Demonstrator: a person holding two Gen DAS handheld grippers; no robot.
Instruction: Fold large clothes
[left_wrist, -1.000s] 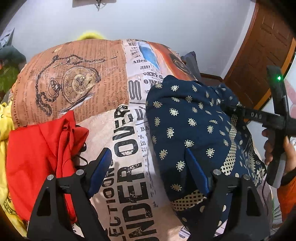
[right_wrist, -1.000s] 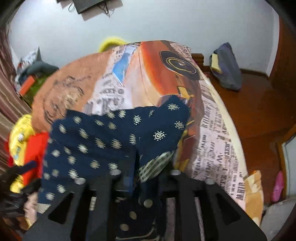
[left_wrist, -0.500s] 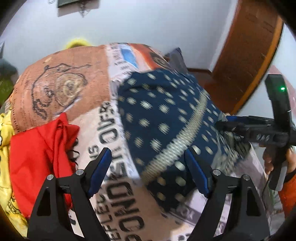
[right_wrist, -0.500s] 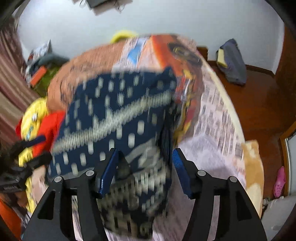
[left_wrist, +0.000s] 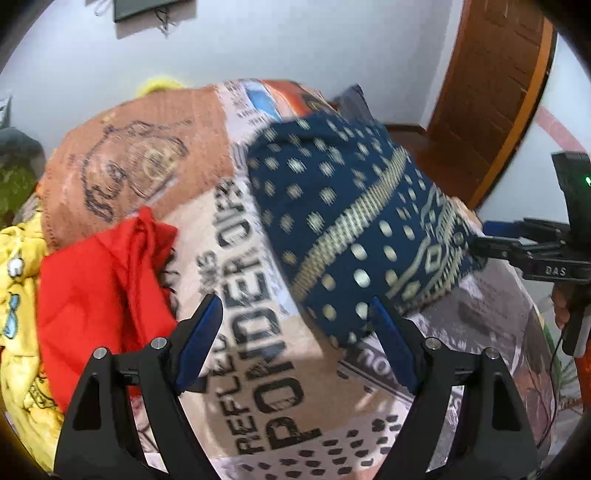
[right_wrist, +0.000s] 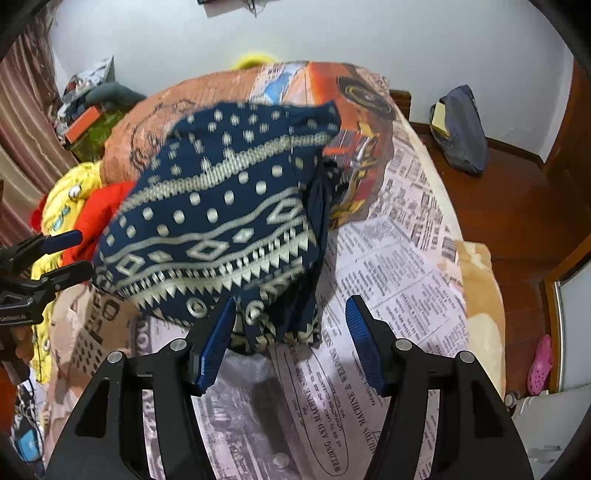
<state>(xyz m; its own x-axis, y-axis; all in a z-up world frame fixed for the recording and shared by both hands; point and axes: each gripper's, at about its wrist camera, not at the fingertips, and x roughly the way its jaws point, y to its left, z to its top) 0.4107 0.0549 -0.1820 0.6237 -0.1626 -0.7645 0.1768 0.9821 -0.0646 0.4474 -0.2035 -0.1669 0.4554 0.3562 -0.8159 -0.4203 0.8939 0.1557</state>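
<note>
A navy garment with cream dots and geometric bands (left_wrist: 354, 221) lies folded in a bundle on the newspaper-print bedspread (left_wrist: 258, 332); it also shows in the right wrist view (right_wrist: 221, 221). My left gripper (left_wrist: 295, 321) is open and empty, just in front of the bundle's near edge. My right gripper (right_wrist: 291, 317) is open and empty, its fingers either side of the bundle's near hem. The right gripper also shows at the right of the left wrist view (left_wrist: 491, 236), touching the garment's far edge.
A red garment (left_wrist: 99, 266) and a yellow printed one (left_wrist: 18, 288) lie at the bed's left side. A wooden door (left_wrist: 491, 92) and wood floor (right_wrist: 517, 221) are to the right, with a dark bag (right_wrist: 461, 129) by the wall and a pink shoe (right_wrist: 539, 365).
My right gripper let go of the navy garment and opened. The garment was flipped over into a bundle with its patterned border on top. Both grippers drew back slightly.
</note>
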